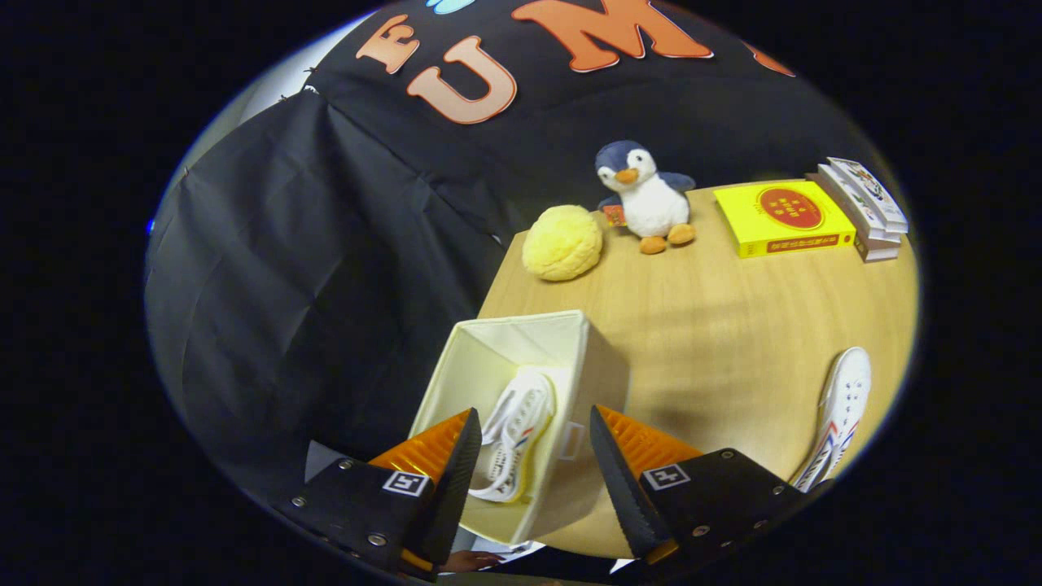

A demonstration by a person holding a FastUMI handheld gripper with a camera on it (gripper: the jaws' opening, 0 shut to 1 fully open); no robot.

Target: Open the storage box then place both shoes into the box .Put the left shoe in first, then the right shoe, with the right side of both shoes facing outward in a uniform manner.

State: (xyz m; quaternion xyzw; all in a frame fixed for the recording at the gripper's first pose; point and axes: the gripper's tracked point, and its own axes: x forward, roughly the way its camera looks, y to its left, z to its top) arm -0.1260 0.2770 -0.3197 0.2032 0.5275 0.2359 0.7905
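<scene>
The cream storage box (pixel 570 342) stands open on the wooden table's left edge. One white shoe (pixel 514 431) with its laces showing lies inside it, just ahead of and between my fingers. My gripper (pixel 533 456) hovers above the box, open, with nothing between its fingers. The second white shoe (pixel 838 411) lies on the table to the right, beyond the right finger, partly hidden by it.
At the table's (pixel 708 309) far side sit a yellow fluffy ball (pixel 562 242), a plush penguin (pixel 647 199), a yellow box (pixel 783 216) and a stack of white boxes (pixel 867 207). A hand (pixel 468 560) shows below the left finger.
</scene>
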